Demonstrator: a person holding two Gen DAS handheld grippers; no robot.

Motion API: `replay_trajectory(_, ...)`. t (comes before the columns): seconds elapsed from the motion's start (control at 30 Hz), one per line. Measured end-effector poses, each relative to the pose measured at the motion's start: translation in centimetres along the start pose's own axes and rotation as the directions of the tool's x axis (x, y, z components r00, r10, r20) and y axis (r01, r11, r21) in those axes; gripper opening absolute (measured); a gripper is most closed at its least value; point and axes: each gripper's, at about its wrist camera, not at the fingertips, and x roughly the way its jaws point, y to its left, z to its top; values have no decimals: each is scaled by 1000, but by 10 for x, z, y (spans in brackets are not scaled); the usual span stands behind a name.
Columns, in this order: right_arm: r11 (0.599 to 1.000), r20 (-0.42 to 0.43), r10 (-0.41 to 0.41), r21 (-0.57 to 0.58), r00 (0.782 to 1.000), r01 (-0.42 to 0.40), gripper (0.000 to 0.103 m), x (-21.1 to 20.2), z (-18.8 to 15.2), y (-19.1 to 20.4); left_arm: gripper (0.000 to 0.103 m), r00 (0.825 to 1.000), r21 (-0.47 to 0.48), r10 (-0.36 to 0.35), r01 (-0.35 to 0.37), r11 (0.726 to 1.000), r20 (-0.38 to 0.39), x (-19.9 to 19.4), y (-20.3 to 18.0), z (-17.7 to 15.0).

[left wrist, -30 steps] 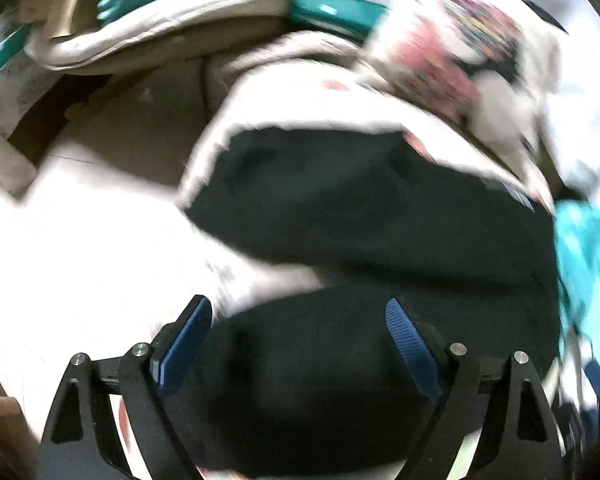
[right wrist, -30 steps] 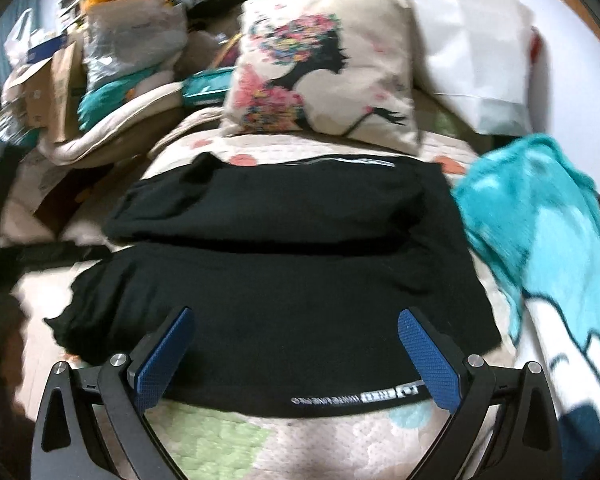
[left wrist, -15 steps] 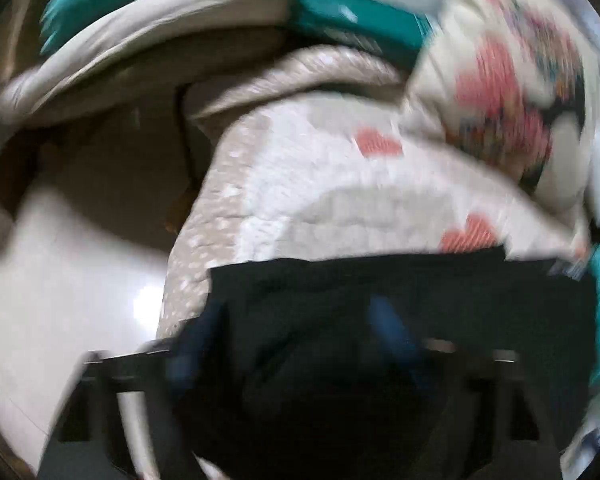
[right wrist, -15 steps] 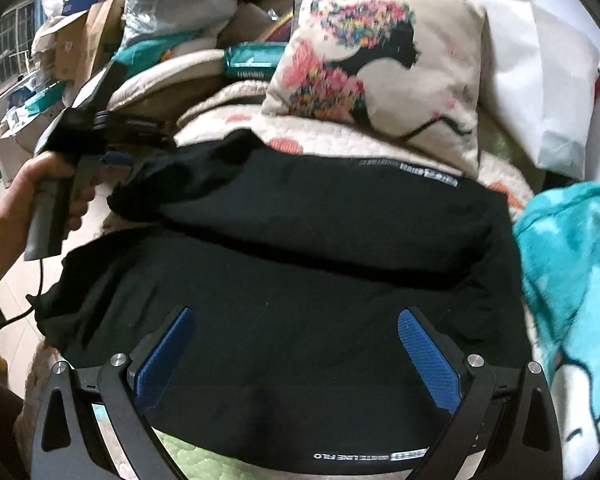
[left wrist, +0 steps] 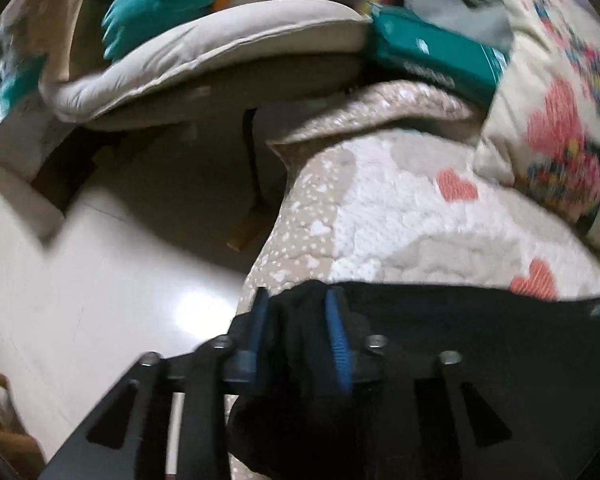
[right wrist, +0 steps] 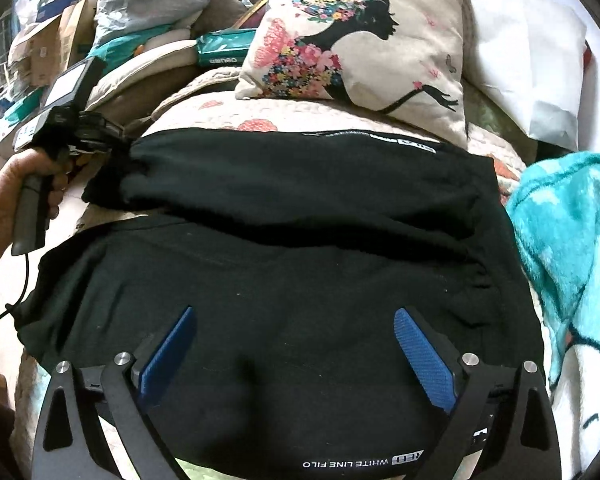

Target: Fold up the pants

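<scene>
While my right tongs (right wrist: pixel 294 350) hover spread above the near half of the black pants (right wrist: pixel 284 280), nothing between them, my left tongs (left wrist: pixel 298 336) pinch a bunched corner at the pants' far-left end. Pants lie across the quilted bed (left wrist: pixel 400 208), one fold laid over; I judge further folds remain. Left: bed edge, floor (left wrist: pixel 100 288) below. Right: teal blanket (right wrist: pixel 572 232) just beside. Far: floral pillow (right wrist: pixel 364 36) close behind.

Black pants (right wrist: pixel 300 240) with white lettering along the hems lie under the right gripper's (right wrist: pixel 296 344) blue-padded fingers. Ahead, a cream pillow (right wrist: pixel 364 48) bears a black silhouette crowned with pink flowers (multicoloured specks too). Right: a turquoise blanket (right wrist: pixel 568 232). Beneath: a beige quilt (left wrist: pixel 400 208) with coral hearts.
</scene>
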Motion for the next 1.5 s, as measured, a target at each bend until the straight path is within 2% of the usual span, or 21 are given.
replay_trajectory(0.07,1000,1,-7,14,1000,7,100,1,0,-3,54,995,-103,-95,91,990,-34,1,19,1)
replay_trajectory(0.1,1000,1,-11,19,1000,11,100,1,-1,-4,54,991,-159,-125,117,980,-42,1,29,0)
replay_trajectory(0.13,1000,0,-15,24,1000,15,100,1,-2,-6,54,989,-227,-137,122,966,-51,3,43,2)
replay_trajectory(0.2,999,0,-21,36,1000,21,101,1,-3,-9,54,992,-259,-117,100,961,-51,1,54,2)
replay_trajectory(0.4,991,-21,-34,129,999,37,101,8,-2,-30,54,999,-146,-9,4,989,-35,-20,43,-4)
replay_trajectory(0.57,988,12,-26,151,1000,24,101,-3,2,-36,55,995,12,66,-67,998,74,-75,12,-34)
replay_trajectory(0.67,990,44,-28,136,999,22,101,-15,2,-33,55,991,90,65,-76,993,118,-109,-10,-67)
replay_trajectory(0.73,991,59,-23,136,998,15,101,-22,1,-32,56,991,116,27,-42,992,130,-134,-22,-97)
replay_trajectory(0.8,991,66,-19,137,998,10,101,-27,-2,-32,64,992,124,-16,0,992,126,-150,-28,-125)
replay_trajectory(0.9,991,60,-18,134,998,9,101,-36,-14,-31,65,996,114,-31,21,993,87,-158,-27,-165)
replay_trajectory(1.0,987,7,2,162,1000,-3,101,-40,-36,-32,65,1000,42,-28,29,999,-10,-150,-11,-193)
replay_trajectory(1.1,979,-23,12,204,1000,-7,101,-49,-57,-40,65,993,-38,-42,37,999,-110,-137,8,-211)
replay_trajectory(1.17,969,-30,-12,248,999,19,101,-56,-67,-52,65,986,-33,-38,33,999,-162,-125,11,-219)
replay_trajectory(1.23,952,-42,-27,305,999,38,101,-59,-73,-68,65,989,2,-16,16,1000,-147,-122,7,-221)
replay_trajectory(1.27,934,-56,-41,353,998,58,101,-59,-76,-80,64,990,10,-10,12,1000,-142,-122,6,-221)
replay_trajectory(1.33,902,-75,-68,421,995,94,101,-58,-80,-98,46,990,20,-31,34,999,-136,-124,5,-219)
replay_trajectory(1.4,856,-95,-106,498,990,140,101,-53,-83,-120,22,991,27,-41,45,999,-129,-127,4,-218)
replay_trajectory(1.5,805,-127,-111,569,986,164,101,-37,-84,-143,19,991,19,-37,40,999,-127,-128,5,-216)
